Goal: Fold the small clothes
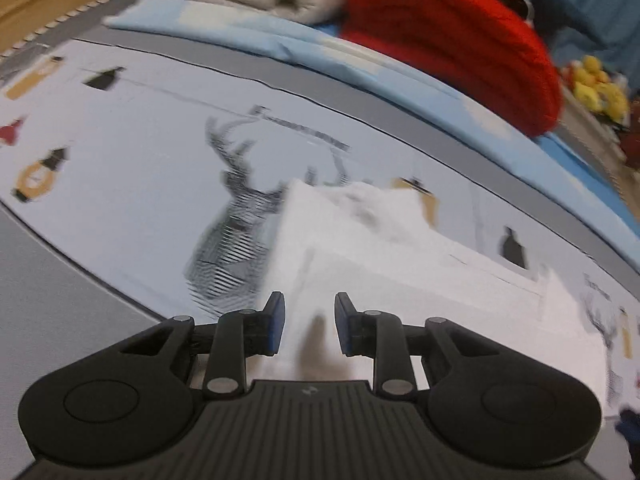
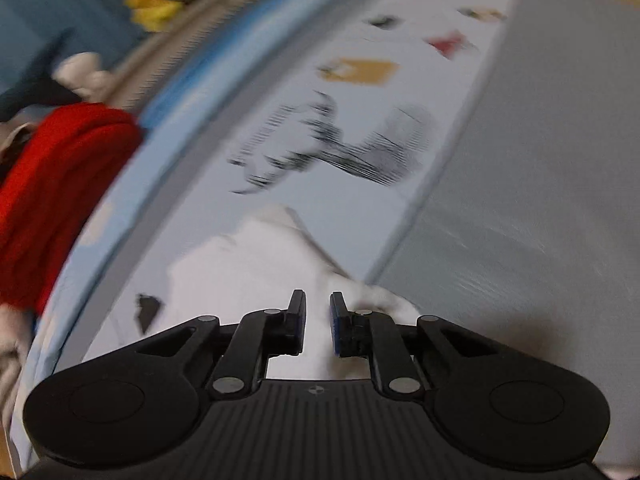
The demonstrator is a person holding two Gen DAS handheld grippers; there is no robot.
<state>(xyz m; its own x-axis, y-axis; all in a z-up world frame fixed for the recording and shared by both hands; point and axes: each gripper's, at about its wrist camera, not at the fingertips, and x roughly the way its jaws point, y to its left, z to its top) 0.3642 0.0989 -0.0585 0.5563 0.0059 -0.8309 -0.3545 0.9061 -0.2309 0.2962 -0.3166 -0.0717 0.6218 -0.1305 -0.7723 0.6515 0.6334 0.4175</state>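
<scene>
Two hand-held grippers hover with jaws parted, nothing gripped: left hand-held gripper (image 1: 310,322), right hand-held gripper (image 2: 318,322). Beneath both, a white folded garment (image 1: 360,248) lies on the deer-print bedsheet (image 1: 160,168). Beyond: light-blue pillow (image 1: 280,44), red blanket (image 1: 448,36), blurred.

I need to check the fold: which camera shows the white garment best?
The left wrist view: the white garment spreads ahead of the left gripper, its folded edges fairly sharp. The right wrist view shows the garment blurred, partly hidden behind the right gripper.
</scene>
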